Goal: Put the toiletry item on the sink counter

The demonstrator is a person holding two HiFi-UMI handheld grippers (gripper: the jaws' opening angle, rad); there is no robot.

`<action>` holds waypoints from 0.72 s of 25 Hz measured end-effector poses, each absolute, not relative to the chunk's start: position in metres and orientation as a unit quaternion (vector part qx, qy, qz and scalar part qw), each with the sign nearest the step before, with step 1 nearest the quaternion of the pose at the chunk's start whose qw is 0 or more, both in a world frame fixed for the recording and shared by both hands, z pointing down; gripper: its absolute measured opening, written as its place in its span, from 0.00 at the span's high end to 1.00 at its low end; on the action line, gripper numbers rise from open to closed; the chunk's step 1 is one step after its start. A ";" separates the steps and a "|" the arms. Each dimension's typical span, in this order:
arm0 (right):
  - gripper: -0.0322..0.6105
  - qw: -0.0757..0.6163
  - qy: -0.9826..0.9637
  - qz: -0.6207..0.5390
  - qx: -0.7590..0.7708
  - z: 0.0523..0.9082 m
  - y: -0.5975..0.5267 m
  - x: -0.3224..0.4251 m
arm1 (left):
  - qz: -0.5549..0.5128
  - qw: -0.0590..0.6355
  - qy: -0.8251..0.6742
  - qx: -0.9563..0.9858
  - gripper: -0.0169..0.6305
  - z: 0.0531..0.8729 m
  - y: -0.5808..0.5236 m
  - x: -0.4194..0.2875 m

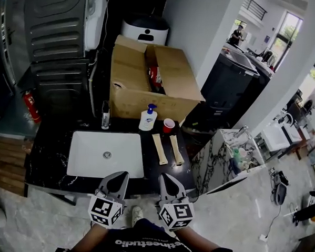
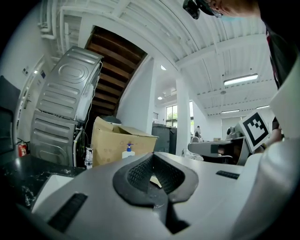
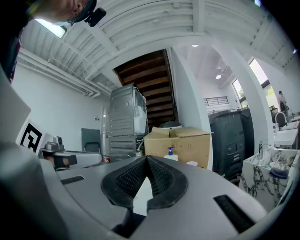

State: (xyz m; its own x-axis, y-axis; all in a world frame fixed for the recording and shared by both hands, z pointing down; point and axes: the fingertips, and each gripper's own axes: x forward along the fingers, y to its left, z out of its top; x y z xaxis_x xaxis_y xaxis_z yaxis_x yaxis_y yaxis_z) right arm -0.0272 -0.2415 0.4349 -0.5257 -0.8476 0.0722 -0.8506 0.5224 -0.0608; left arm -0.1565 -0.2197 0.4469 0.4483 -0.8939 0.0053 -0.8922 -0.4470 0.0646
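Black stone with pale veining makes up the worktop (image 1: 50,159), and a white rectangular sink (image 1: 88,145) with rounded corners is sunk into the middle of the frame. The likeliest toiletry item is a white pump bottle (image 1: 148,118) with a blue head. It stands upright on the worktop just behind the sink's far right corner, in front of a cardboard box (image 1: 148,104). A red cup (image 1: 168,125) stands just beside the bottle on its right. Nearer, two long tan sticks (image 1: 159,148) lie side by side on the stone to the right of the sink. Something red (image 1: 155,78) sits inside the open box, too small to name. At the bottom centre, the left claw (image 1: 117,181) and the right claw (image 1: 165,184) hang over the near edge. Both are well apart from the bottle. Each gripper view shows ribbed black pads with their tips pressed together and nothing between them, so both claws are fully closed and empty. By this layout, either the bottle is already placed or another item is to be fetched from the box; I cannot tell which. Any pick would need a claw to open wide first, then reach across the basin. The bottle's smooth, rounded plastic body suggests gripping it low and square.
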 end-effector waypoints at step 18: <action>0.89 0.018 -0.889 0.057 0.453 0.437 -0.207 -0.032 | -0.027 0.043 -0.543 0.838 0.95 0.446 -0.188 -0.160</action>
